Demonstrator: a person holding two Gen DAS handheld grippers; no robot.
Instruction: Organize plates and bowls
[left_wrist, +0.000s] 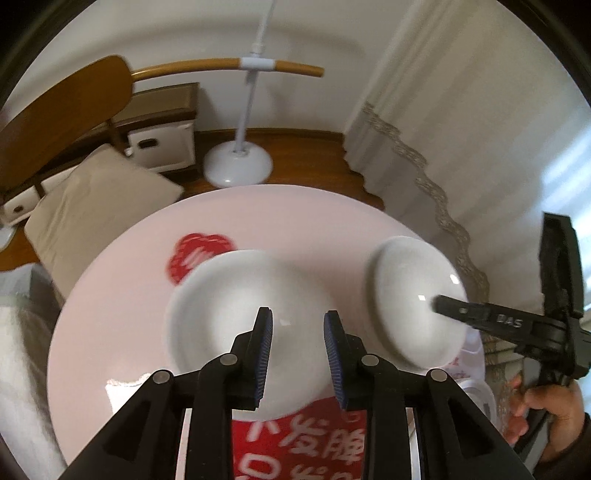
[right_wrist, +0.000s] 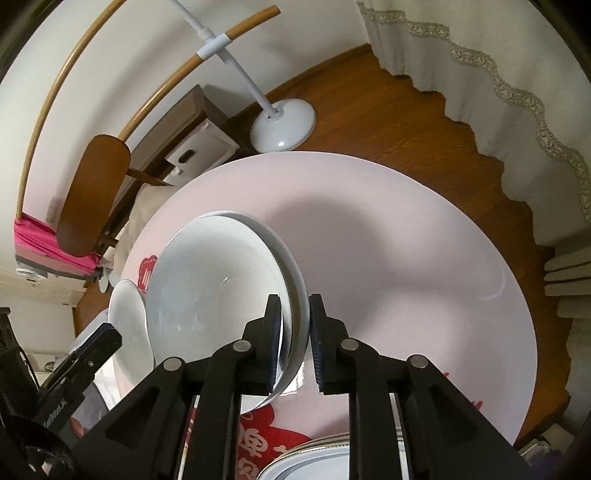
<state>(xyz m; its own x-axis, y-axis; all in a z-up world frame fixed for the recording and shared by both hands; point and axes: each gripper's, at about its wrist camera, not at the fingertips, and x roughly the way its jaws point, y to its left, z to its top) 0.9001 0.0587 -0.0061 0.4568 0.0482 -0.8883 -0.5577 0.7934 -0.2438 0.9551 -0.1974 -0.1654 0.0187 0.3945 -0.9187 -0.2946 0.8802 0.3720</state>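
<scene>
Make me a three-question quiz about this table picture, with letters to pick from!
1. Where is the white lamp base?
A. on the table
B. on the wooden floor
C. on the chair

2. What colour are the bowls?
A. white
B. green
C. black

3. What are the fingers of the left gripper doing?
A. squeezing a spoon
B. standing apart, pinching nothing
C. hiding out of sight

Answers:
1. B, because the base sits on brown boards beyond the round table.
2. A, because every bowl in both views is plain white.
3. B, because there is a clear gap between the pads and a bowl lies beyond them.
</scene>
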